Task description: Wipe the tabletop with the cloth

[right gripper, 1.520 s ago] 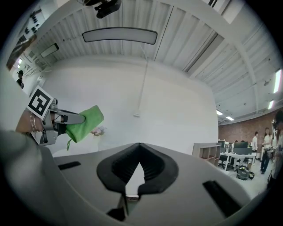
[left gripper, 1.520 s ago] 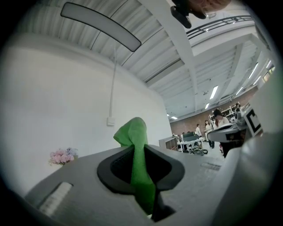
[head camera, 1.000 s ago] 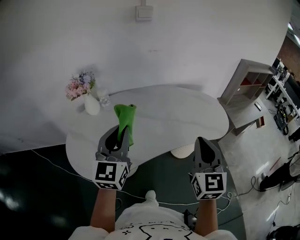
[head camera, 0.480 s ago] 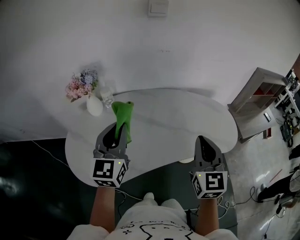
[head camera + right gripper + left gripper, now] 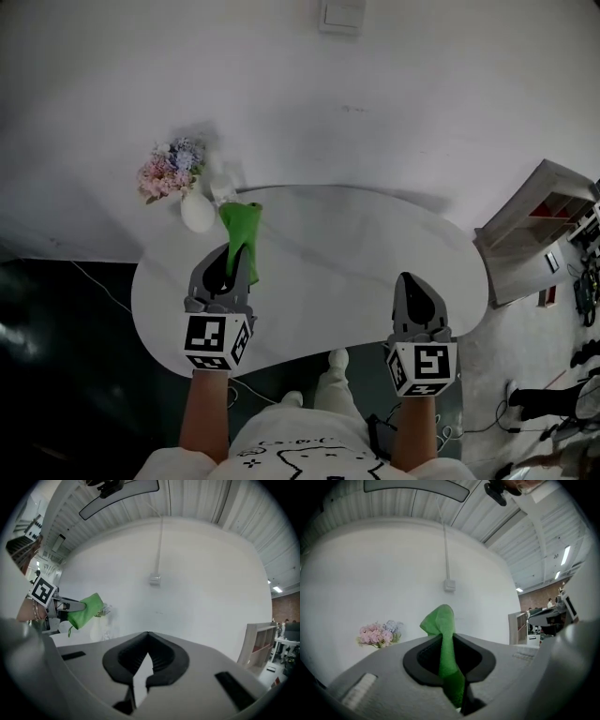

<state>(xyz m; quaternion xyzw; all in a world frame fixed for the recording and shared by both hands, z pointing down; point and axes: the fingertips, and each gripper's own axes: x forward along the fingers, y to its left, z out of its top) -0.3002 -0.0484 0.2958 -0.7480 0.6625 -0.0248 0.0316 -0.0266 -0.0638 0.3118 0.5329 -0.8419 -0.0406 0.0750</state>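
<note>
Listing what stood in view, largest first.

1. Desk (image 5: 375,248): pale, rounded top, mostly bare; this was the surface to be wiped.
2. Left claw (image 5: 236,258): clamped on the cloth, over the desk's left part and pointing toward the wall.
3. Right claw (image 5: 412,286): jaws together with nothing between them, at the near right edge.
4. Cloth (image 5: 242,230): green, pinched mid-fold, its free end poking out past the jaw tips; it appeared to be clear of the top.
5. Vase of flowers (image 5: 194,212): white, at the far left rim, near the cloth.

Handling note: the step looked like bringing the cloth down. It would go best with the claw tipped until a broad fold lay flat, the clamp kept firm, and the strokes overlapping and steered away from the vase.
</note>
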